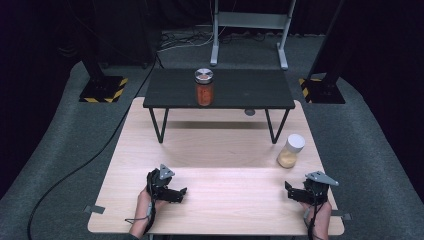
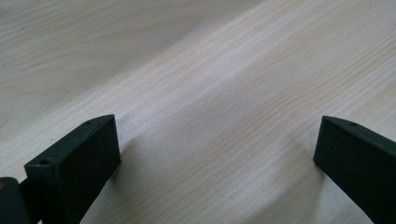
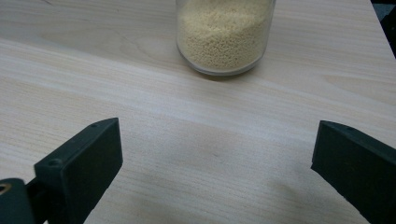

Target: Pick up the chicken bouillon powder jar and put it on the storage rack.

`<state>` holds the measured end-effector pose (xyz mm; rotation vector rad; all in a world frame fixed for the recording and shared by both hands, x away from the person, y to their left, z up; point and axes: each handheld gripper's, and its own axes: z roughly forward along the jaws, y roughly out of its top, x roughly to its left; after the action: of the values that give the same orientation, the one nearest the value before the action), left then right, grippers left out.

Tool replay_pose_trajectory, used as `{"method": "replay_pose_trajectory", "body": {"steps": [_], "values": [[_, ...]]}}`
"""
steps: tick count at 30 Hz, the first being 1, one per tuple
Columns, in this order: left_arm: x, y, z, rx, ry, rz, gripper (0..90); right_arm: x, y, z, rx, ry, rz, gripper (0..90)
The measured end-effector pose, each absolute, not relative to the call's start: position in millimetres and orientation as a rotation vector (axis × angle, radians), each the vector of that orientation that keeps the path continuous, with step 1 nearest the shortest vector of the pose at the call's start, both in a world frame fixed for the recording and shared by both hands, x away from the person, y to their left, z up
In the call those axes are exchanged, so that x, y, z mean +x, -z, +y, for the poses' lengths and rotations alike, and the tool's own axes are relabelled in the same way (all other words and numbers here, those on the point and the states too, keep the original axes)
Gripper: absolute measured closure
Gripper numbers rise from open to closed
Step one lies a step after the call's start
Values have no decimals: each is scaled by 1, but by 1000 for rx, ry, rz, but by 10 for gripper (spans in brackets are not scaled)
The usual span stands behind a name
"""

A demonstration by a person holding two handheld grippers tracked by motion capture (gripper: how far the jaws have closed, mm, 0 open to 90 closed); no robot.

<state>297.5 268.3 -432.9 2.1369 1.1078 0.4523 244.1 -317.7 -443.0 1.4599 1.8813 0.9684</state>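
A jar of orange-red contents with a silver lid (image 1: 204, 86) stands on a small black table (image 1: 240, 90) raised over the wooden tabletop (image 1: 215, 150). A second jar with a white lid and yellow grains (image 1: 290, 150) stands on the wood at the right. The right gripper view has those yellow grains (image 3: 224, 32) just ahead of the jaws. My left gripper (image 1: 172, 192) rests low near the front left, open, with bare wood between its jaws (image 2: 217, 158). My right gripper (image 1: 295, 192) is open at the front right, short of the yellow jar (image 3: 215, 172).
The black table's thin legs (image 1: 161, 126) stand on the wood behind my grippers. A grey metal frame (image 1: 248, 30) and black posts with striped bases (image 1: 102, 89) stand on the carpet beyond. A cable (image 1: 75, 170) runs along the floor at the left.
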Motion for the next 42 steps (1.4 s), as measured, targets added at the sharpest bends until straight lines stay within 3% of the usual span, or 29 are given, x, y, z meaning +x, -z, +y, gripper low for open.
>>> {"method": "replay_pose_trajectory", "body": {"steps": [25,38,42], "values": [[286,438,263,2115,-521,1096,2,238,443,-312,1444,-1007,1761,0],[289,438,265,2116,-501,1096,4,299,427,-299,1288,-1127,1658,0],[289,438,266,2117,-499,1092,6,302,434,-300,1285,-1164,1619,115]]}}
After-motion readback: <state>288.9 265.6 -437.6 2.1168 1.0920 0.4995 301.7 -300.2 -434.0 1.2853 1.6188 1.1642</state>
